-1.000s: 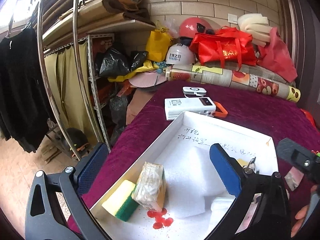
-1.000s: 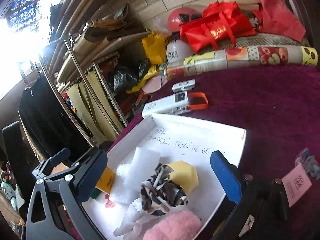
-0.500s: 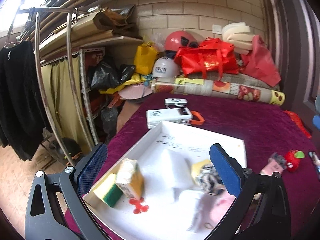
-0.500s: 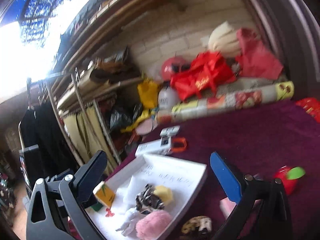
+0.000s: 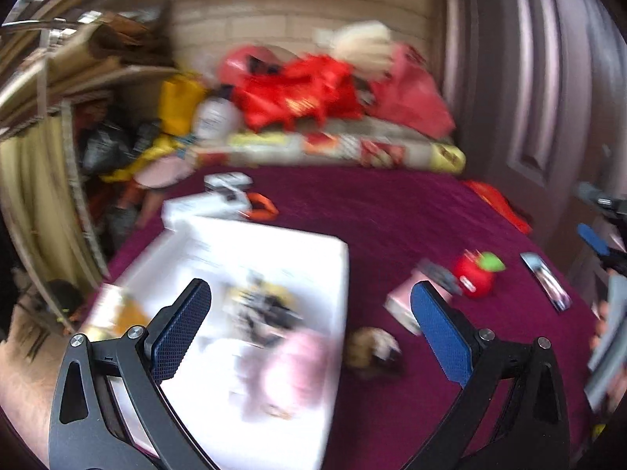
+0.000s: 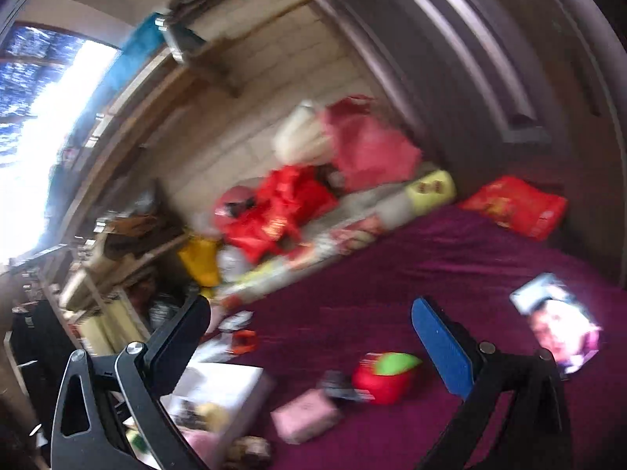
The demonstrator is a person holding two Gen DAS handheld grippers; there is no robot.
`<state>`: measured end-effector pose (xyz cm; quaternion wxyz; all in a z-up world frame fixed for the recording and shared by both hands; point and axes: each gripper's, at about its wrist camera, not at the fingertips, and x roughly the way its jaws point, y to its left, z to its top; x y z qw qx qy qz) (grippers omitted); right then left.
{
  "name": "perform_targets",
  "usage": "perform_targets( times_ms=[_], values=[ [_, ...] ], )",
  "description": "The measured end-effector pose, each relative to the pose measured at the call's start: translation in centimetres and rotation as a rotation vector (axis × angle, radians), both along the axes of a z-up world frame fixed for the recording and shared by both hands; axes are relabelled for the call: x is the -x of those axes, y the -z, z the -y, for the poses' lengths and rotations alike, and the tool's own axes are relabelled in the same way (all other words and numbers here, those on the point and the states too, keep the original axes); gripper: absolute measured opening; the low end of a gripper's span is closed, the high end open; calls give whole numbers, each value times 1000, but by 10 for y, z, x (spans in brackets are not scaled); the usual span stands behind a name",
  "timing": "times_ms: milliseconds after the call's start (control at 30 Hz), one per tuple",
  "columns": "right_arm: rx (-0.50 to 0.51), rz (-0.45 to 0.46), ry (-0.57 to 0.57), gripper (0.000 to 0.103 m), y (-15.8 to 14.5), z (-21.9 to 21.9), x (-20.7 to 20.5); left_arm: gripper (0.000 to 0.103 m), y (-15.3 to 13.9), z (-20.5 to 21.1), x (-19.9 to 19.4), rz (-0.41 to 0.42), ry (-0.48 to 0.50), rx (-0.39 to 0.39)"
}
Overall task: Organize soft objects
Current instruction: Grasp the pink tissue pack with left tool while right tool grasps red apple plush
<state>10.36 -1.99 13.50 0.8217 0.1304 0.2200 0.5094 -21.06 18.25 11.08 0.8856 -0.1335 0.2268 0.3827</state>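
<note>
Left wrist view, blurred: my left gripper [image 5: 309,313] hangs with its fingers [image 5: 439,323] spread wide and empty above the near edge of the purple-covered tabletop [image 5: 392,211]. Beneath and between them sits the white tray [image 5: 274,243], holding a pink fluffy piece [image 5: 298,372] at its near right side and a black-patterned cloth [image 5: 266,309] beside a yellow sponge. Just off the tray's right edge lies a small brown soft toy [image 5: 372,348], then a pink card [image 5: 403,305] and a red apple plush [image 5: 474,274] toward the right edge.

Right wrist view, tilted: my right gripper [image 6: 309,333] is likewise wide apart, holding nothing, over the apple plush [image 6: 384,380] and pink card [image 6: 305,415]. A phone [image 6: 556,325] lies face up near the right edge; red bags [image 6: 282,203] are piled along the far edge against the brick wall.
</note>
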Motion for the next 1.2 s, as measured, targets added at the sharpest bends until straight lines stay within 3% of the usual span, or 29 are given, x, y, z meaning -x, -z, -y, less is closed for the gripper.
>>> perform_targets(
  times_ms=[100,167,400,467,600,667,700,733,767,800,967,1067,1200],
  values=[
    [240,-33,37,103,26,-29,-27,103,14,9,-36,-60,106,32],
    [329,-81,0,103,47,-53,-40,103,24,11,-68,-137,150,25],
    [392,-199,-39,102,91,-116,-54,103,59,-5,-146,-300,222,62],
    [401,-219,-93,91,99,-125,-53,103,68,-7,-166,-329,237,64],
    [463,-165,-138,85,107,-127,-42,103,88,-15,-191,-388,246,67],
    [482,-168,-148,76,110,-129,-41,103,94,-20,-196,-402,246,73],
    [477,-167,-147,75,109,-128,-42,102,97,-23,-199,-406,245,84],
    [476,-170,-144,65,110,-126,-44,98,98,-25,-199,-406,249,95],
    [464,-186,-147,61,111,-123,-47,80,101,-26,-201,-405,265,118],
    [448,-205,-149,60,111,-120,-50,70,103,-26,-202,-401,274,137],
    [392,-258,-151,56,111,-113,-57,57,98,-14,-188,-359,283,122],
    [359,-257,-139,56,106,-109,-57,57,86,-6,-171,-282,261,126],
    [307,-245,-117,56,95,-100,-54,57,57,16,-146,-192,241,53]
  ],
)
